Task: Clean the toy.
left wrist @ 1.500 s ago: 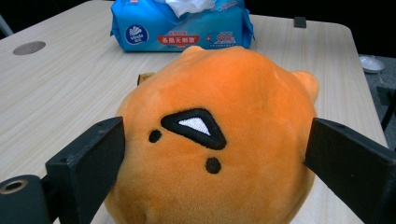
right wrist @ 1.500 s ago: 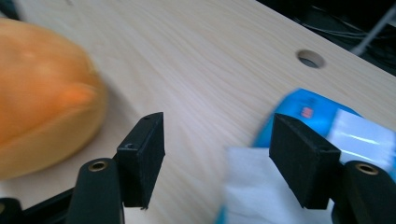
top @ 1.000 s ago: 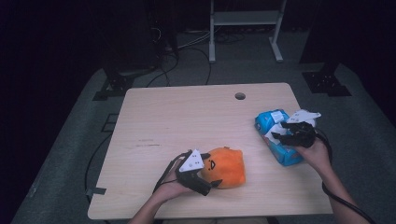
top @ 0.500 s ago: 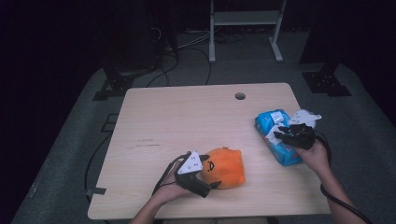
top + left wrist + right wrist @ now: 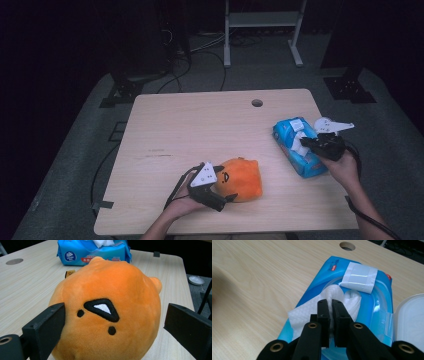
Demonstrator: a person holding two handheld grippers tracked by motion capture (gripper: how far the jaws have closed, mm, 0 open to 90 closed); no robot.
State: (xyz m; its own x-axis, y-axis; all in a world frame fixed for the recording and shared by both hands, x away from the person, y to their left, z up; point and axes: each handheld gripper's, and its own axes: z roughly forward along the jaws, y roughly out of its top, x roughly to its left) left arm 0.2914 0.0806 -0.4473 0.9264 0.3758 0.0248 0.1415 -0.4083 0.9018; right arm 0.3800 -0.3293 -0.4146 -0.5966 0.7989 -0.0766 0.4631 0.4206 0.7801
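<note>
An orange plush toy (image 5: 242,177) with a stitched face lies near the table's front edge. My left gripper (image 5: 224,194) is open around it; in the left gripper view the plush (image 5: 112,290) sits between the jaws, the left jaw touching it and the right one just clear. At the right lies a blue pack of wet wipes (image 5: 287,131) with its lid (image 5: 412,315) flipped open. My right gripper (image 5: 331,302) has just been closing and is now shut on the white wipe (image 5: 304,315) that sticks out of the pack (image 5: 324,277).
The wooden table (image 5: 200,125) has a cable hole (image 5: 257,103) near its far edge. Behind it a white metal rack (image 5: 260,30) stands on the grey floor, with cables (image 5: 200,55) and black stand feet (image 5: 350,87) around it.
The right gripper's jaws have closed over the pack's opening, pinching the white wipe. The left hand and the plush have stayed put.
</note>
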